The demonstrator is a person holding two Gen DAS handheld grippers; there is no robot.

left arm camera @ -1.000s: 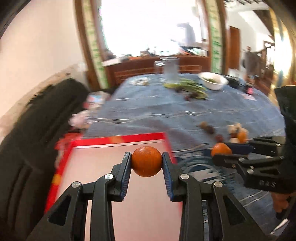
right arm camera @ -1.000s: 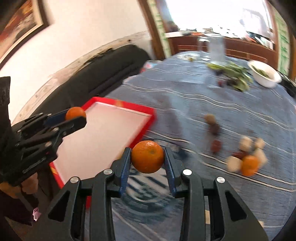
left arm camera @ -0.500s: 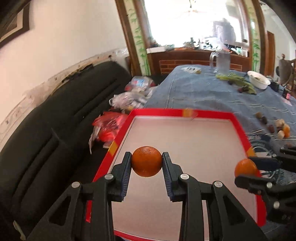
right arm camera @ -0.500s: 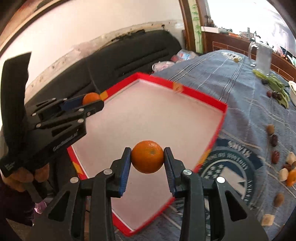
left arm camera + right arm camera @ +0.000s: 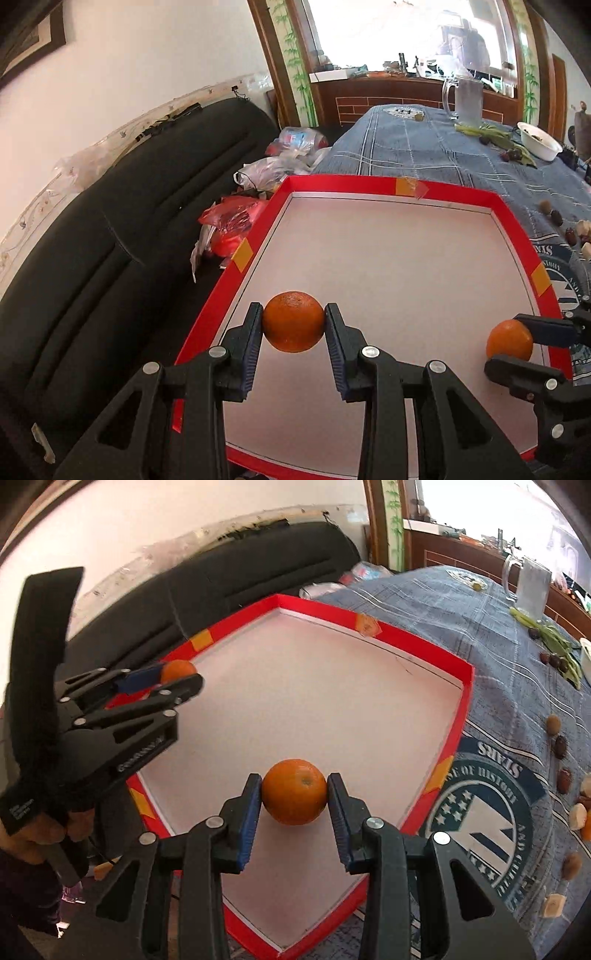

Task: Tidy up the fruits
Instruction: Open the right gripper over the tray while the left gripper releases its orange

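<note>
— Two oranges, one per tool. The left tongs (image 5: pixel 294 322) are clenched on an orange (image 5: pixel 293 321), its blue pads pressing either flank, and the fruit hangs over the pale floor of the red-rimmed tray (image 5: pixel 341 181), toward the tray's 8 o'clock corner in the left wrist view.

— And the other one?

— The right tongs (image 5: pixel 294 792) are clamped on a second orange (image 5: pixel 294 791) in the same way. It sits above the tray floor toward the tray's near edge, about 6 o'clock in the right wrist view. In the left camera that same pair shows at 4 o'clock, fruit pinched just inside the tray's right rim.

— Is either fruit touching the tray?

— I cannot tell from these angles (each fruit hides its own underside).

— Where does the tray rest?

— On the bench (image 5: pixel 498 686), which wears a blue checked cloth with a round printed emblem (image 5: pixel 484 812) just beside the tray's right rim. A black sofa (image 5: pixel 122 236) runs along the tray's far left side, with plastic bags (image 5: pixel 273 170) heaped at its end.

— Anything else on the cloth?

— Small brown and pale pieces (image 5: pixel 559 746) are scattered at 3 o'clock in the right view, well apart from the tray. Farther back stand a glass mug (image 5: pixel 466 99), some green stalks (image 5: pixel 495 134) and a white bowl (image 5: pixel 540 142). A person's hand (image 5: pixel 48 827) grips the left tool's handle at 8 o'clock.
</note>
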